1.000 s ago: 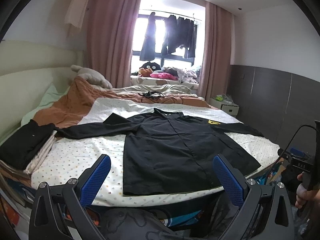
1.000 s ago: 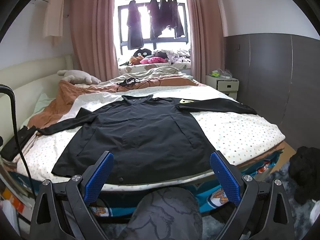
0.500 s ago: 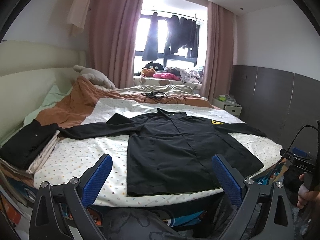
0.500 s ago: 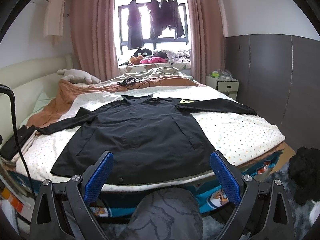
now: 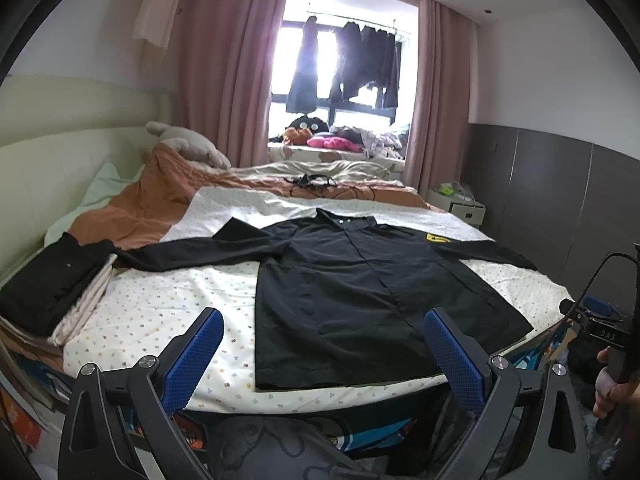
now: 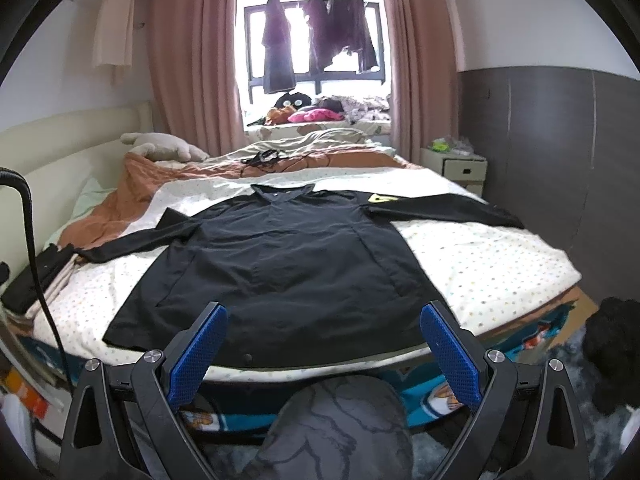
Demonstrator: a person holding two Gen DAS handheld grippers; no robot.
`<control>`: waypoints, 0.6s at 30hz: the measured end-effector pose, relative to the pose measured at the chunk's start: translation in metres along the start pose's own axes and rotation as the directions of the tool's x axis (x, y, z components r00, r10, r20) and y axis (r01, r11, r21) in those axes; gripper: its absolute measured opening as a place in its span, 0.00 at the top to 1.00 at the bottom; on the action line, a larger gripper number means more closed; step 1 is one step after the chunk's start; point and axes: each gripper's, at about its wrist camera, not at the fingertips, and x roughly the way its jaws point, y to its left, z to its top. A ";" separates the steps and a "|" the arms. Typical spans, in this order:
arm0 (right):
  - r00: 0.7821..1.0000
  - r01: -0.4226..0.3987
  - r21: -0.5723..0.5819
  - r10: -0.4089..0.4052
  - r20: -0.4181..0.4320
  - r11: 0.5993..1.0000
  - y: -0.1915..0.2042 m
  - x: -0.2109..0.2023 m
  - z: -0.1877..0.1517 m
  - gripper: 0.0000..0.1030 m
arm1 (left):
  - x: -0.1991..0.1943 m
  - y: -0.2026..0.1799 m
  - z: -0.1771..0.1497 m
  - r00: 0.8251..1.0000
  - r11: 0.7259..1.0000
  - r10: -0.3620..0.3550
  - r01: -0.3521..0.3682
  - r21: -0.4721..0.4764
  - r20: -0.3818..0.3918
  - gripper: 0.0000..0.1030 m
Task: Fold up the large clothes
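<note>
A large black long-sleeved shirt (image 5: 360, 280) lies flat and spread out on the bed, collar away from me, both sleeves stretched sideways, with a yellow patch (image 5: 437, 239) on its right shoulder. It also shows in the right wrist view (image 6: 288, 264). My left gripper (image 5: 322, 320) is open and empty, held above the bed's near edge by the shirt's lower left hem. My right gripper (image 6: 323, 314) is open and empty, over the middle of the hem.
A spotted white sheet (image 5: 168, 304) covers the bed. A stack of folded dark clothes (image 5: 52, 280) sits at its left edge. An orange blanket (image 5: 160, 204) and pillow lie behind. A nightstand (image 6: 460, 168) stands at the right. A dark bundle (image 6: 612, 340) lies on the floor.
The left gripper has risen and moved slightly forward, so the shirt sits a little lower in its view. The right gripper has hardly moved. Both stay open.
</note>
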 end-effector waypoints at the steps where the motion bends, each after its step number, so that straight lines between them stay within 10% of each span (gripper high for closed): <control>1: 1.000 -0.001 -0.002 0.001 -0.004 1.000 0.001 0.002 0.000 0.06 | 0.003 0.001 -0.001 1.000 1.000 0.002 -0.002 0.000 -0.006 0.02; 18: 0.994 -0.045 -0.007 0.045 -0.095 0.999 0.022 0.079 0.016 0.06 | 0.077 0.038 0.005 0.990 0.997 0.068 -0.071 -0.022 -0.127 0.02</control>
